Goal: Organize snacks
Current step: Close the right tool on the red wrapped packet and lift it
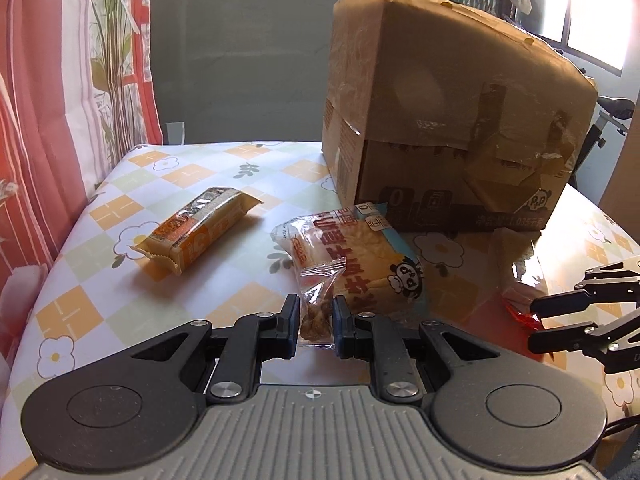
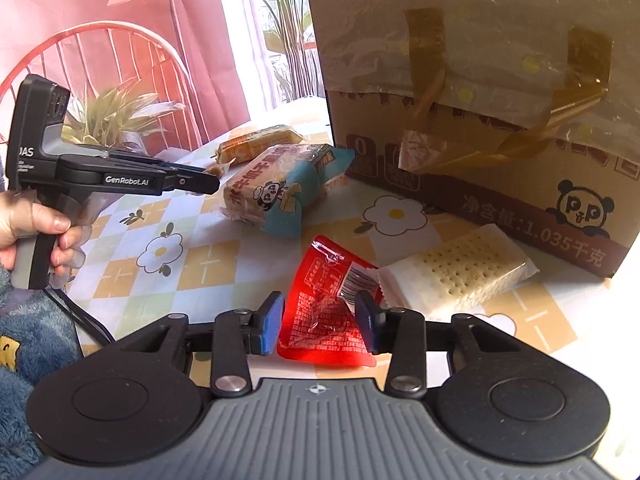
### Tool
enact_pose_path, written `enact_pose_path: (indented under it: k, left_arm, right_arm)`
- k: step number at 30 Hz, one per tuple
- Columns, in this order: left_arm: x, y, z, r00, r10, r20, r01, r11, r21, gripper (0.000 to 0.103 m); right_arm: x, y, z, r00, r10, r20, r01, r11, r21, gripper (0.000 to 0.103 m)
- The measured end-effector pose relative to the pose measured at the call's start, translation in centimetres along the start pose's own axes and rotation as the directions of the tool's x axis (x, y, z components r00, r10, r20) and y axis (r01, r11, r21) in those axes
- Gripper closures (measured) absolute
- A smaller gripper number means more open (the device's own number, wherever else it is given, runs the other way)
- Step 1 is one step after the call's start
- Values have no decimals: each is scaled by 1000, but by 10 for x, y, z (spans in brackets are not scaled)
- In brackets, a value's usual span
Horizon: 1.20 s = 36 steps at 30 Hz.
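The setting reads as a lived-in home, probably a dining corner beside a window. A table (image 1: pixel 100 216) wears a household oilcloth printed with orange and pale green checks and white daisies. Beside it hangs a red and pink curtain (image 1: pixel 36 128) with a leafy plant pattern, and a window (image 1: pixel 592 20) behind lets in strong daylight. The right wrist view shows a red wire-backed chair (image 2: pixel 100 56) and a potted plant (image 2: pixel 116 116) by a pink wall. A taped, reused cardboard box (image 1: pixel 440 112) with a panda logo sits on the table among retail snack packets (image 2: pixel 276 192), everyday domestic clutter.
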<state>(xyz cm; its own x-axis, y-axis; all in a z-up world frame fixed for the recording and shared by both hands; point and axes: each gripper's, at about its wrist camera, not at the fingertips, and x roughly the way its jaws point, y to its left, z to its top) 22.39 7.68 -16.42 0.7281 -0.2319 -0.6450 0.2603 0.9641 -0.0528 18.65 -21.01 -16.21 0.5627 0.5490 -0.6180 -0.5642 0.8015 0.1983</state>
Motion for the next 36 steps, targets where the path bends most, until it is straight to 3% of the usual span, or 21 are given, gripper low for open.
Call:
enact_pose_path:
  k: [8, 14, 23, 28, 35, 36]
  left_arm:
    - [-6, -10, -19, 999, -31, -31, 31, 999, -20, 85]
    - [-9, -22, -30, 997, -51, -51, 51, 999, 0, 85]
    - [-10, -33, -39, 997, -50, -62, 50, 999, 2, 85]
    - [-22, -40, -34, 999, -54, -7, 54, 999, 1, 85]
    - [-32, -46, -27, 997, -73, 23, 74, 997, -23, 85]
    - [-33, -46, -25, 997, -76, 27, 76, 997, -27, 85]
  right_arm:
    - [0, 0, -2, 1000, -8, -3, 8, 1000, -3, 61]
    - [6, 2, -3, 999, -29, -23, 28, 999, -20, 53]
    - [11, 3, -5, 999, -40, -31, 39, 998, -49, 52]
    - [3, 7, -2, 1000, -28, 8, 29, 997, -68, 64]
    - [-4, 3, 1, 999, -5, 43, 7, 999, -43, 72]
    - [-7, 3, 2, 999, 0, 53, 2, 999, -38, 82]
